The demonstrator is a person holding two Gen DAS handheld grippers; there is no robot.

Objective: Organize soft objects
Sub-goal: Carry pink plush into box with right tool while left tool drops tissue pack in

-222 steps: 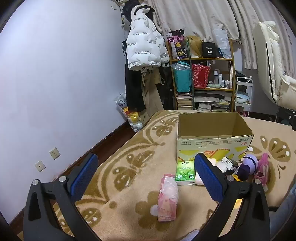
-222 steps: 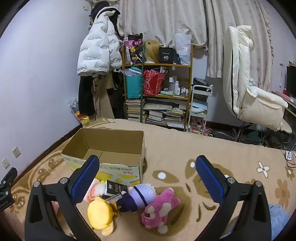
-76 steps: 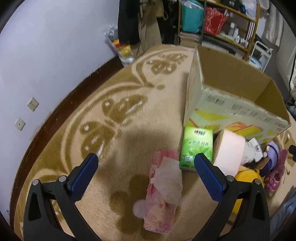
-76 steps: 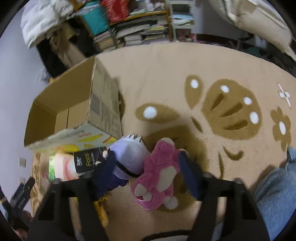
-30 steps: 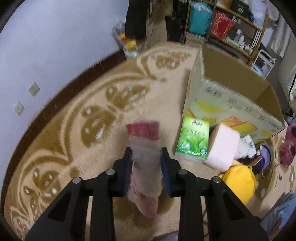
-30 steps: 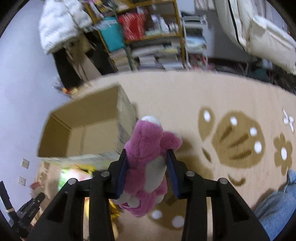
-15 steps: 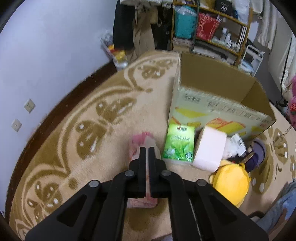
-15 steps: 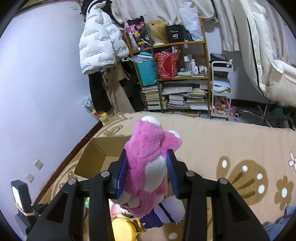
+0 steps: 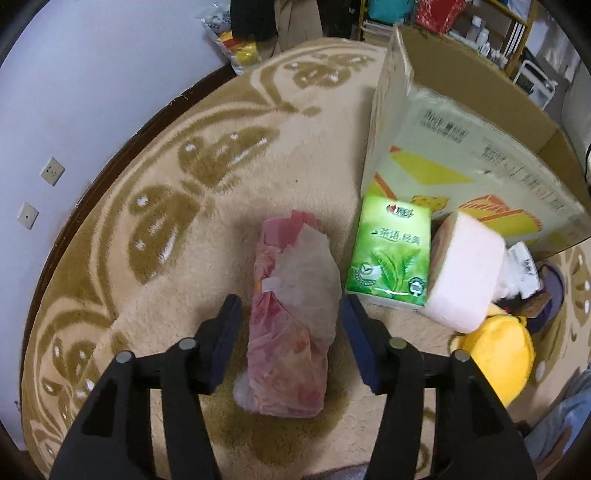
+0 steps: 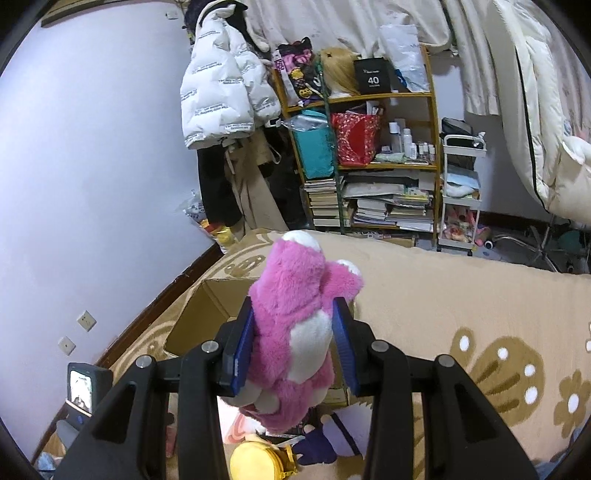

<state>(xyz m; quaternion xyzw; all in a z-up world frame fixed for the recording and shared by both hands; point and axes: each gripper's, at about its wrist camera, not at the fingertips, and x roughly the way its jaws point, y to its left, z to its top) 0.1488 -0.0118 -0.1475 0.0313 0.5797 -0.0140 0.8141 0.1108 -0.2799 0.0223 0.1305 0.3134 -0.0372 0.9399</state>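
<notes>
On the carpet at six o'clock, our left hand-held gripper, which slipped shut a moment ago, is reopening around the pink tissue pack for a regrasp, while our right hand-held gripper still clamps the pink plush toy above the cardboard box.

Beige carpet with brown flower pattern, white puffer jacket hanging by the wall, wooden shelf full of books and bottles, two wall sockets, cream curtains
</notes>
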